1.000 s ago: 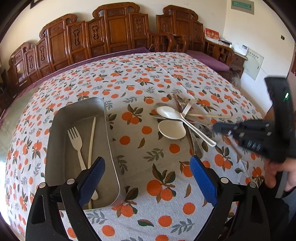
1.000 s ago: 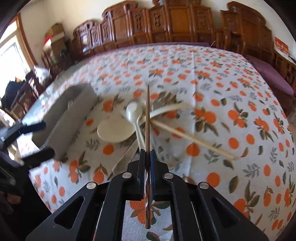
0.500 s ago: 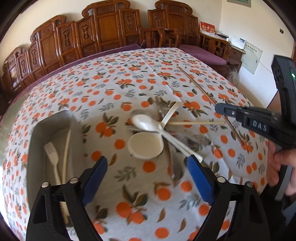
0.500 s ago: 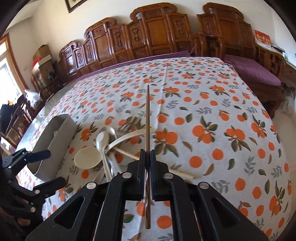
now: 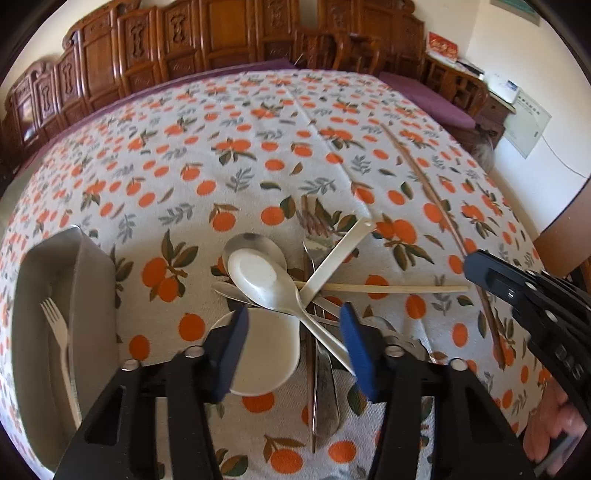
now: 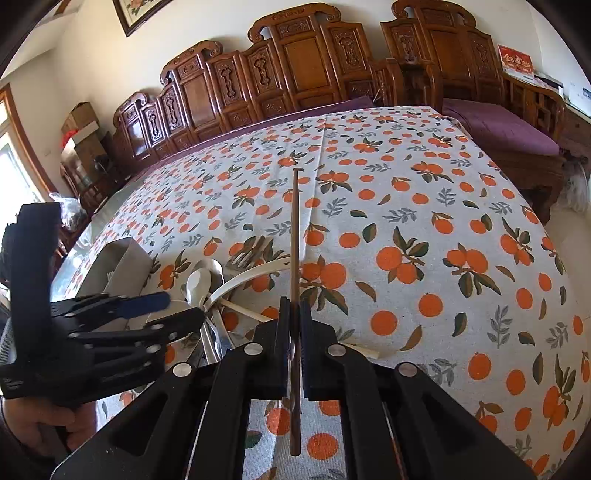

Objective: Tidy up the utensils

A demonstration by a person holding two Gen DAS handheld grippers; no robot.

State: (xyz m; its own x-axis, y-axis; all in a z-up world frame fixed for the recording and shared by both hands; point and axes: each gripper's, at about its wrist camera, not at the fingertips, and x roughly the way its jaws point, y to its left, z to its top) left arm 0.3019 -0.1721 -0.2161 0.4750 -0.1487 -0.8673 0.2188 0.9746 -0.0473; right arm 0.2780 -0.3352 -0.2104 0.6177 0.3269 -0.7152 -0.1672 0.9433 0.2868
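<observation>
While the metal tray [image 5: 92,280] waits at far left with a white fork [image 5: 55,328] inside, I hold my left gripper [image 5: 293,354] open over the white spoon [image 5: 266,280] in the utensil pile; I should straddle one handle only. Further right, my right gripper [image 6: 294,332] is clamped on a dark chopstick [image 6: 294,240], best kept level. The orange-print tablecloth [image 6: 424,221] covers the table; carved wooden chairs [image 6: 303,70] line the wall.

Carved wooden chairs [image 6: 303,70] line a cream wall [image 6: 184,33]; a purple-cushioned bench [image 6: 502,129] sits beside them.
</observation>
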